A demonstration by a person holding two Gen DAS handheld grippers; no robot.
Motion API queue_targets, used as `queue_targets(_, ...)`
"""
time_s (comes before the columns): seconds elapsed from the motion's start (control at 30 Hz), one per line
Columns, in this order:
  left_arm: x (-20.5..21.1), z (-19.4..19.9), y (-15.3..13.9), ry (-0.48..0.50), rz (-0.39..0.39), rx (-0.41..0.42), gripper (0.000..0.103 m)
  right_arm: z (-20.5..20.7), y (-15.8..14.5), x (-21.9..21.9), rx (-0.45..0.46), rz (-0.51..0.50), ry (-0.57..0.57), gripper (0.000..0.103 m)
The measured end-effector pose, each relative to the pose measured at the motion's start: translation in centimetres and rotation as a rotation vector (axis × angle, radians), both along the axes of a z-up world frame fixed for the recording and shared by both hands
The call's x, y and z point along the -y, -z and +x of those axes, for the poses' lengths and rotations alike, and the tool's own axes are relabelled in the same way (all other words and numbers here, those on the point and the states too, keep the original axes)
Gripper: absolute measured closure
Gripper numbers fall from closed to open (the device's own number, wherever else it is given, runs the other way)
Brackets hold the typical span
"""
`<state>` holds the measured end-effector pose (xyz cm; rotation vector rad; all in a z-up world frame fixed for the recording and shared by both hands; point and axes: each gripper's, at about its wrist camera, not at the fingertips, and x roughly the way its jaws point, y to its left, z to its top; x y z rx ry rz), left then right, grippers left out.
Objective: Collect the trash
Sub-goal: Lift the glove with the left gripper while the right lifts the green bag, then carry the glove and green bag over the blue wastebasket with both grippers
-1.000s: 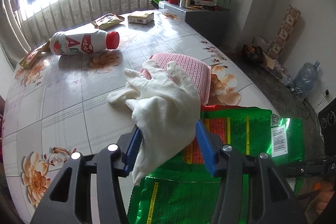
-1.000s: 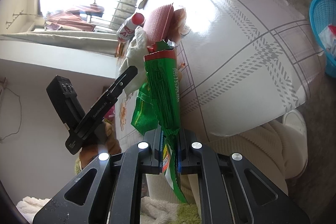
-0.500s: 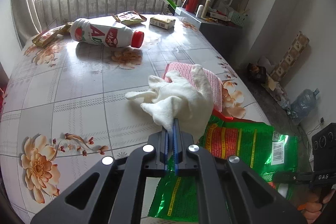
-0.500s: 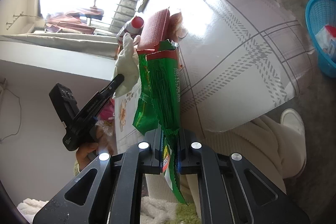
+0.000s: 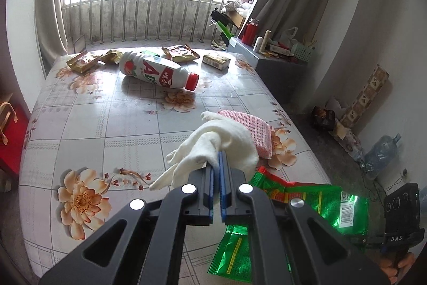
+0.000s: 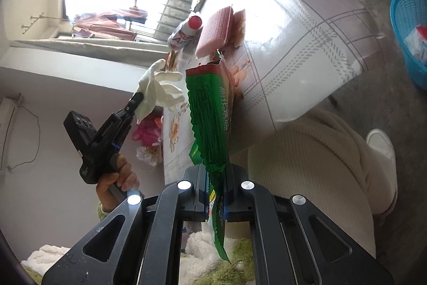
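Observation:
My left gripper (image 5: 217, 162) is shut on a white cloth glove (image 5: 213, 143), which hangs above the flowered table (image 5: 88, 130); in the right wrist view the same left gripper (image 6: 137, 99) holds the glove (image 6: 160, 87) up in the air. My right gripper (image 6: 215, 178) is shut on a green foil snack bag (image 6: 210, 108), seen crumpled at the lower right of the left wrist view as the green bag (image 5: 307, 199). A pink scouring pad (image 5: 253, 130) lies on the table just beyond the glove.
A white bottle with a red cap (image 5: 157, 72) lies on its side farther back, with several gold snack packets (image 5: 82, 62) and a small box (image 5: 216, 61) near the window bars. A blue basket (image 6: 411, 36) stands on the floor. A person's cream trouser leg (image 6: 320, 164) is by the table edge.
The left jaws shut on the white glove and lifted it off the table. The right gripper drew the green bag back a little toward the table's near edge.

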<state>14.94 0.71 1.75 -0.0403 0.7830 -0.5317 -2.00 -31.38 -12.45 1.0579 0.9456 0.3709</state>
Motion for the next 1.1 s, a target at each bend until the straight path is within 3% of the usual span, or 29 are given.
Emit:
queue_targets(0.47, 3.7, -5.7, -4.5, 0.123, -0.069, 0.103, 0.100, -4.4, -2.7, 1.3, 0.150, 0.061, 0.063, 0.099)
queue_targets(0.77, 11.3, -8.9, -6.2, 0.319, -0.074, 0.134, 0.100, -8.1, -2.2, 5.6, 0.191, 0.112, 0.201, 0.099)
queue_targets(1.1, 21.6, -11.3, -5.0, 0.548, -0.006, 0.123, 0.100, -11.7, 0.3, 11.7, 0.174, 0.161, 0.410, 0.099)
